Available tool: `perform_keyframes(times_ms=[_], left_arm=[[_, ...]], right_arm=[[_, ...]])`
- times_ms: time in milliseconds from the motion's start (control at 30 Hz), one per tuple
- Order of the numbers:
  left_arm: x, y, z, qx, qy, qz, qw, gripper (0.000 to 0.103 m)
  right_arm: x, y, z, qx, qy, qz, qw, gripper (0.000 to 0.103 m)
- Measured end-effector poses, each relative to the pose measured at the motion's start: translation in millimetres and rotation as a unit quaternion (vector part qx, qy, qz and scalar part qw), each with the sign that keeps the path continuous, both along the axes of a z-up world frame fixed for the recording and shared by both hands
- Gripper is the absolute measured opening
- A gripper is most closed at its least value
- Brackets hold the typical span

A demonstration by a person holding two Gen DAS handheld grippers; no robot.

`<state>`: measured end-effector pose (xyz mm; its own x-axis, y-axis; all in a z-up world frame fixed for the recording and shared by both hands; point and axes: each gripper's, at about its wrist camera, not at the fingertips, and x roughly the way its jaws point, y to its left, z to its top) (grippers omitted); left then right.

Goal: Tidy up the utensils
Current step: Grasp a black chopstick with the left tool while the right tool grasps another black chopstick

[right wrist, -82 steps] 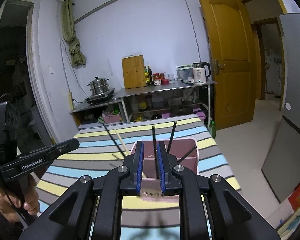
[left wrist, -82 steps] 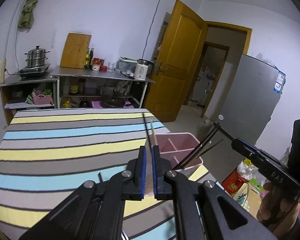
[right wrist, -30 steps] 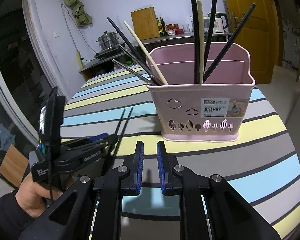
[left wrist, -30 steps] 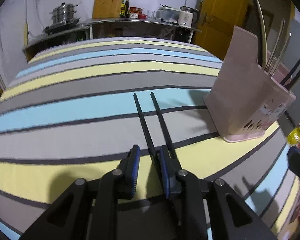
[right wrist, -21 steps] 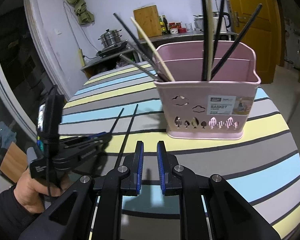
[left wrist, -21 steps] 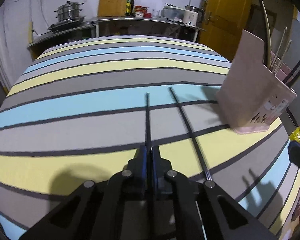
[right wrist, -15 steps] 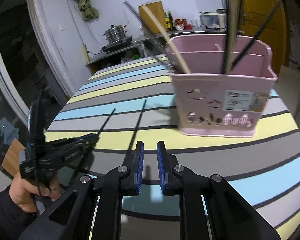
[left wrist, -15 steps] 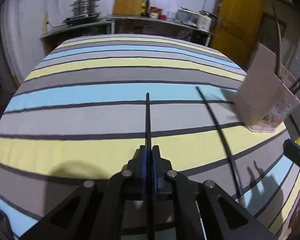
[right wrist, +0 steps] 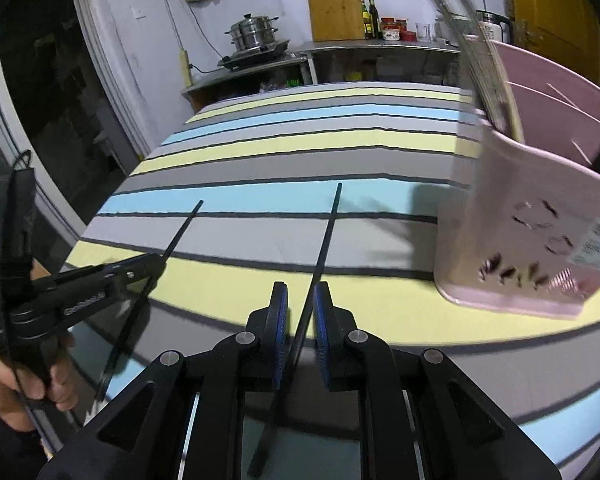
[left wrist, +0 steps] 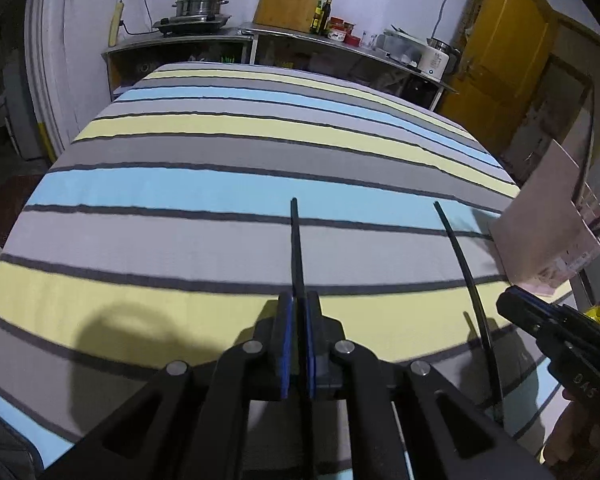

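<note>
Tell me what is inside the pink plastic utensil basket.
The pink plastic utensil basket shows inner dividers and a few thin sticks, blurred, rising above its rim. Its walls cover their lower ends and the bottom, so nothing more can be told.

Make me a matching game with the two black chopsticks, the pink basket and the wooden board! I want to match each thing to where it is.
Things:
1. chopstick on the left
2. chopstick on the right
3. pink basket
4. wooden board

Places:
A. leaning on the wall, on the far counter
B. squeezed in the left gripper
C. standing on the striped cloth, sticks inside
D. lying between the open jaws of the right gripper

Pairs: 1-B, 2-D, 3-C, 4-A
</note>
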<state>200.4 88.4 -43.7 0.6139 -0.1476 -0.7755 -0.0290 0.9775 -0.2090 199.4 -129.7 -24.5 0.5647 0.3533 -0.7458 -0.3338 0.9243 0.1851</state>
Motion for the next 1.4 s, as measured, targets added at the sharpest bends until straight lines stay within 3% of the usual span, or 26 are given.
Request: perform_keyframes(times_ms=[233,800,933,1133,1400], left_arm=[[15.1,-0.7,-2.1,0.012,0.007,-0.017,0.9998,0.009],[25.4,-12.2,-1.1,0.067,0.0,-0.034,0.9972,0.007],[25.2,-6.7,-0.7,0.052,0.005,-0.028,0.9982,0.005],[13.1,-5.5,10.7,0.037,-0.003,-0.029,0.9989,0.005],[-11.0,-2.8,51.7,0.024,-0.043,-0.035,0.9982,0.005]], right_arm=[[28.7,13.2,-6.6,-0.026,0.005,-0.011,1.0,0.014],[52.5,27.9,-18.8,-0.078,0.017,-0.027,0.996,0.011],[51.7,28.0,-17.5,-0.074,0.023,-0.018,0.997,0.007],[37.1,29.5,-2.0,-0.057,0.011,-0.001,0.998,0.006],[8.9,23.8,38.4,-0.022,-0.027,0.008,0.999,0.006]])
